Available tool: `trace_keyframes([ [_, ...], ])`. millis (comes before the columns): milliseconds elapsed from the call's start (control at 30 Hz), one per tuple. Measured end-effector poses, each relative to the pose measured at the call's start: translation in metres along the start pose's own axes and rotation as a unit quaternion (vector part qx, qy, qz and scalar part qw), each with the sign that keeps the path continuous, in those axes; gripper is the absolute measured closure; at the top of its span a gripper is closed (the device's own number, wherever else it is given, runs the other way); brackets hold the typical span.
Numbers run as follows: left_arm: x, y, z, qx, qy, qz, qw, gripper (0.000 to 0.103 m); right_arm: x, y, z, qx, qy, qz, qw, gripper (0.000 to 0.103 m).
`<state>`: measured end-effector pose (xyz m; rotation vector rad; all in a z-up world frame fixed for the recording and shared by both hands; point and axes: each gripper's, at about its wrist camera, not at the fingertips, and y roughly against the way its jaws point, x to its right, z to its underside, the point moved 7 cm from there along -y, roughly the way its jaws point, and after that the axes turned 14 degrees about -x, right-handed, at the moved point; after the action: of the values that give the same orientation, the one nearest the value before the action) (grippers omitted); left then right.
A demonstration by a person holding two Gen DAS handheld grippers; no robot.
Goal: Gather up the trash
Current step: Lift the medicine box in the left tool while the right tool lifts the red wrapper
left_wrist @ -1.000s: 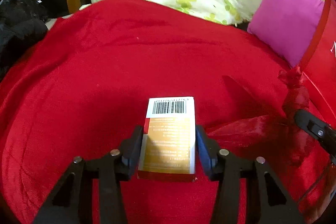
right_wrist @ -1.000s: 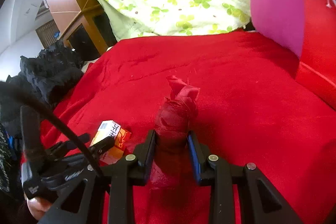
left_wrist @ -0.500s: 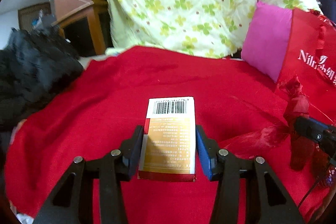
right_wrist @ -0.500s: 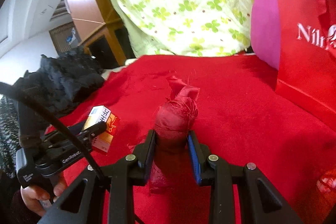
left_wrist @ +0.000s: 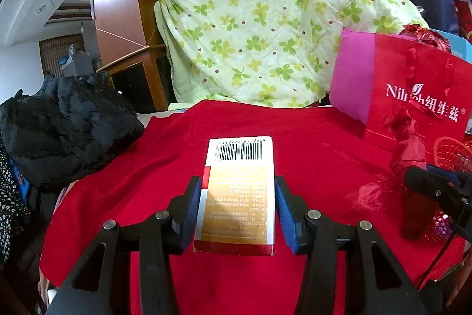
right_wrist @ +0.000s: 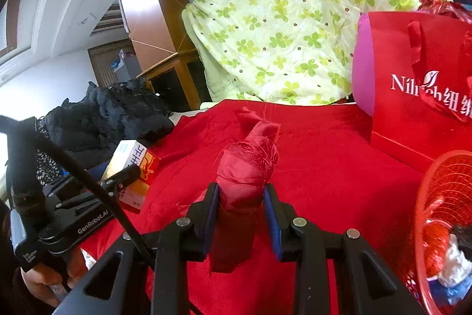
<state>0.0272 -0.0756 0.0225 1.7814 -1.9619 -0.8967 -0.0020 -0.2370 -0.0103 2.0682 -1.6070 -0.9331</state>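
My left gripper (left_wrist: 237, 197) is shut on a small white, gold and red carton (left_wrist: 239, 191) with a barcode, held above the red blanket (left_wrist: 177, 143). The carton also shows in the right wrist view (right_wrist: 132, 167). My right gripper (right_wrist: 240, 200) is shut on a rolled bundle of red fabric (right_wrist: 246, 167), also lifted off the blanket; it shows at the right of the left wrist view (left_wrist: 410, 149). A red mesh basket (right_wrist: 442, 173) with scraps inside stands at the right, beside the right gripper.
A red paper gift bag (left_wrist: 419, 96) and a pink pillow (left_wrist: 351, 78) stand at the back right. A green clover-print quilt (left_wrist: 265, 28) is heaped behind. Black clothing (left_wrist: 65, 123) lies at the left edge. A wooden column (left_wrist: 124, 5) rises behind.
Both grippers have risen off the blanket with their loads and tilted up, so more of the room, the gift bag and the red basket have come into view.
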Motion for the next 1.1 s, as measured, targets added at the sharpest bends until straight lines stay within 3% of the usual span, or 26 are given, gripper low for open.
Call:
trace_keyframes([
  [400,0.007,0.036,0.012,0.016,-0.005,-0.005,0.9998,0.052,-0.007,0.049,0.018,0.024,0.011,0.001,1.0,0.07],
  [1100,-0.008,0.06,0.025,0.024,0.003,-0.016,0.9996,0.052,-0.027,0.083,0.034,0.046,0.027,-0.009,0.999,0.07],
])
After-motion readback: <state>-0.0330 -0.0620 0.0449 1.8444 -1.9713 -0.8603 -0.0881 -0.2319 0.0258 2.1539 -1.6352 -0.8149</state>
